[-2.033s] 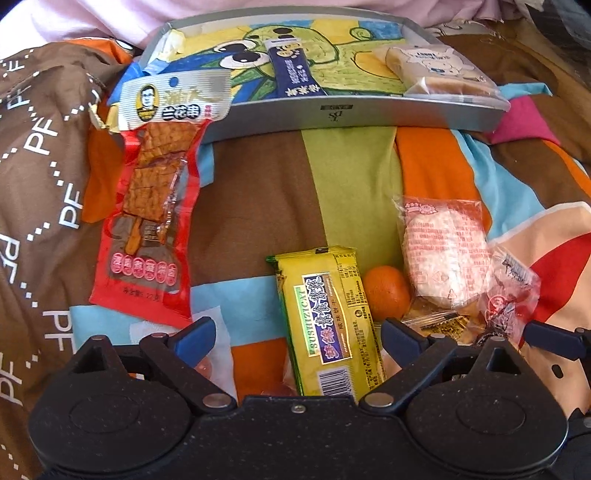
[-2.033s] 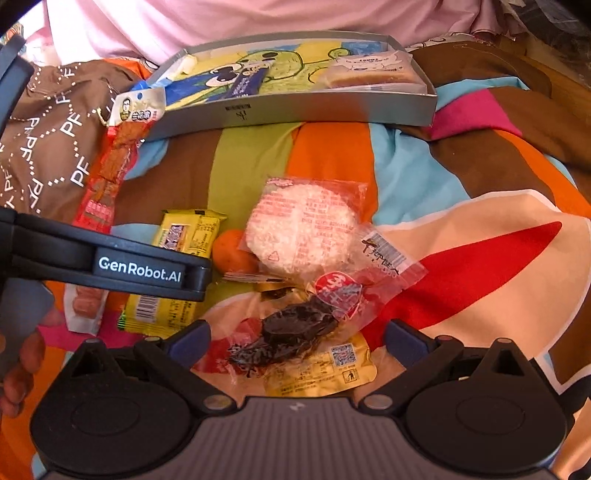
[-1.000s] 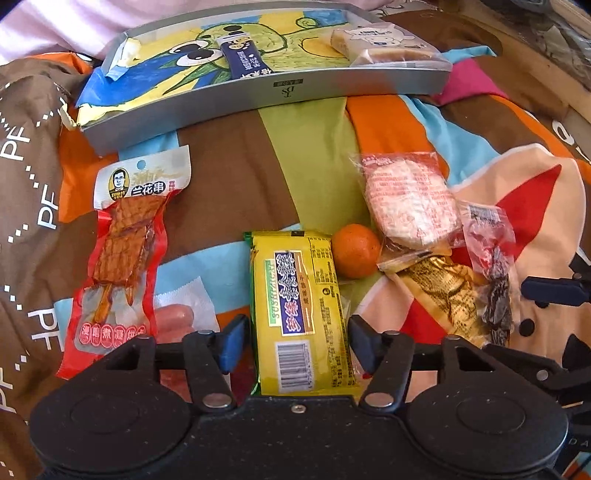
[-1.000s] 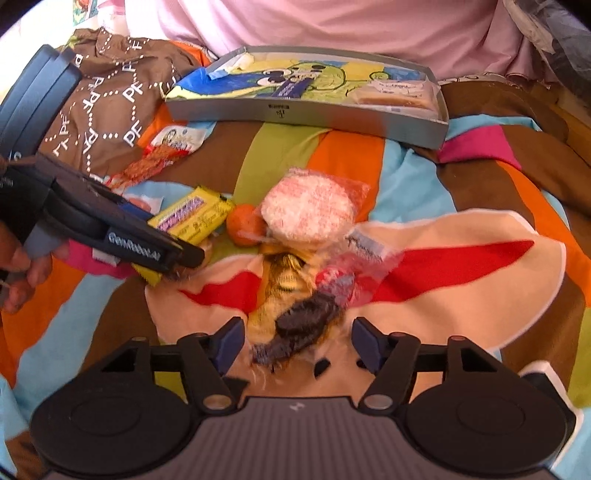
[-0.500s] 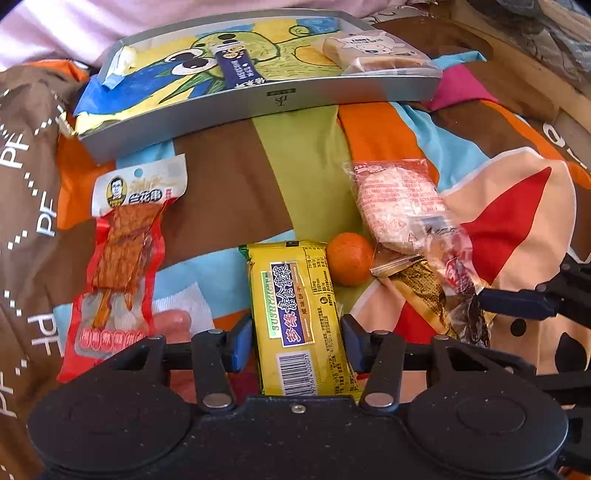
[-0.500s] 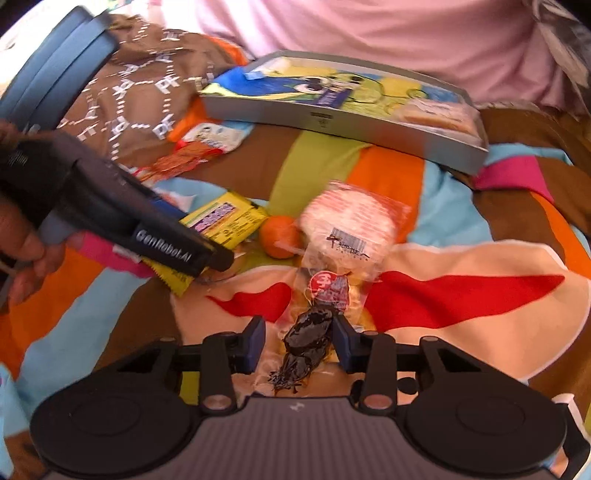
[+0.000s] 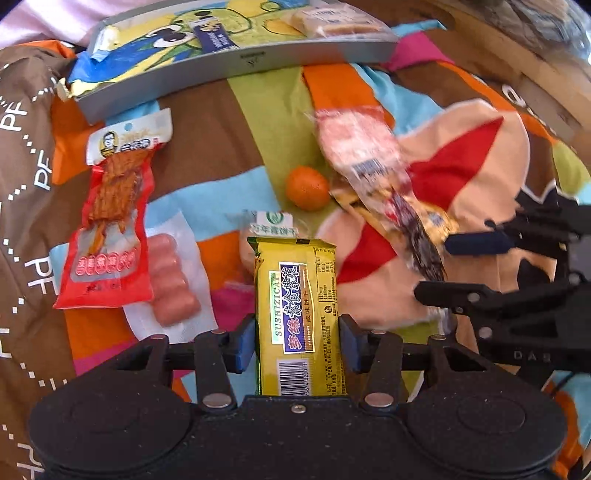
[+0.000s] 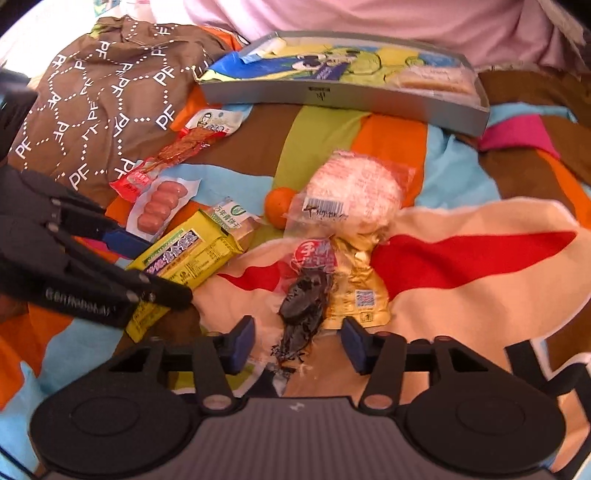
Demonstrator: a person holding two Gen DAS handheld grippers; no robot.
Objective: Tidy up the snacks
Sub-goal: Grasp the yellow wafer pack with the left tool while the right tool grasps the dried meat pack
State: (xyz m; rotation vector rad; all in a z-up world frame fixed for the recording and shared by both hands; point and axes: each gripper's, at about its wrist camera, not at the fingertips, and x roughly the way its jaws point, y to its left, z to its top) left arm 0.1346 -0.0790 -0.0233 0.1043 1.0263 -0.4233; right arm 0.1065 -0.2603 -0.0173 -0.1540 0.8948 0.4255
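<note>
My left gripper (image 7: pixel 297 343) is shut on a yellow biscuit pack (image 7: pixel 295 295), held by its barcode end and raised off the patchwork blanket. My right gripper (image 8: pixel 297 345) is shut on a clear packet of dark dried snack (image 8: pixel 304 306), whose far end still lies across a gold packet (image 8: pixel 358 291). In the left wrist view this dark packet (image 7: pixel 413 229) is blurred. The grey tray (image 7: pixel 240 64) at the back holds a blue stick pack (image 7: pixel 212 35) and a wrapped cake (image 7: pixel 332 20).
On the blanket lie an orange (image 7: pixel 307 188), a round white rice cake (image 8: pixel 354 188), a red strip snack (image 7: pixel 110 206), a sausage pack (image 7: pixel 170 280) and a green-white packet (image 7: pixel 273 221). A brown patterned cloth (image 8: pixel 103 92) is bunched at the left.
Both grippers went from open to shut, the left on the yellow pack and the right on the dark packet. The yellow pack rose, uncovering the green-white packet beneath it.
</note>
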